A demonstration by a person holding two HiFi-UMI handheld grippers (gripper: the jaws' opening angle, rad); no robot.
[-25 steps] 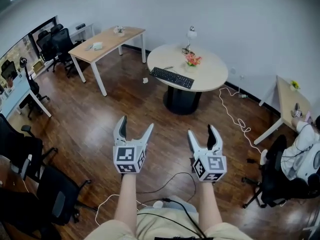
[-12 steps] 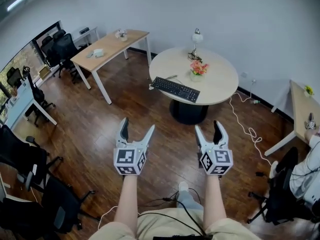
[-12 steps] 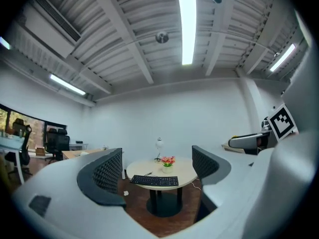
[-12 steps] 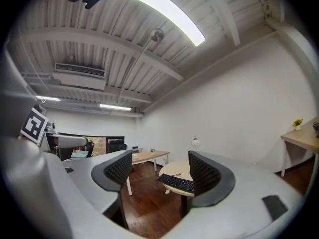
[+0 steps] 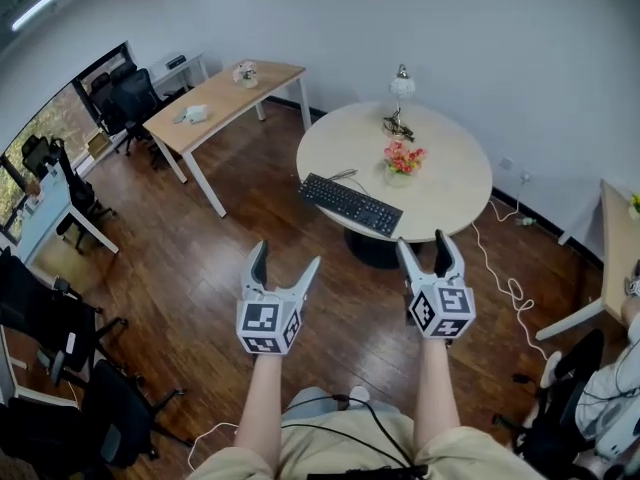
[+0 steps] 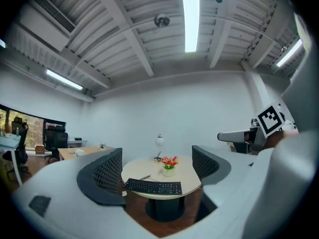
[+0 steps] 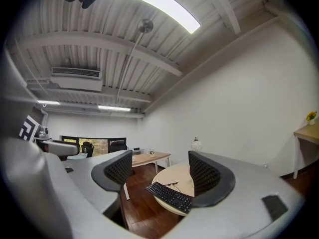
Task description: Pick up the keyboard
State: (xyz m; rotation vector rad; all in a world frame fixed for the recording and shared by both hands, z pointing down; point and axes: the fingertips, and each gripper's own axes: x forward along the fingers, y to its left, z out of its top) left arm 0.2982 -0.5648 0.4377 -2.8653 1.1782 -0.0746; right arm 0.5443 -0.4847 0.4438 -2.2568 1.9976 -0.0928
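Note:
A black keyboard (image 5: 350, 205) lies at the near left edge of a round beige table (image 5: 455, 188), ahead of both grippers and at a distance from them. My left gripper (image 5: 285, 259) is held level over the wood floor, jaws apart and empty. My right gripper (image 5: 423, 245) is beside it, just short of the table's near rim, jaws apart and empty too. In the left gripper view the keyboard (image 6: 153, 186) shows between the pads (image 6: 110, 172). In the right gripper view the keyboard (image 7: 169, 195) lies low between the pads (image 7: 203, 174).
On the round table stand a pot of flowers (image 5: 403, 158) and a small lamp (image 5: 401, 88). A long wooden desk (image 5: 225, 98) is at the back left, office chairs (image 5: 50, 318) at the left. A white cable (image 5: 500, 278) trails on the floor at the right, near a seated person (image 5: 605, 398).
Both grippers have travelled forward toward the round table, which now shows nearer and larger. Their jaws have not changed.

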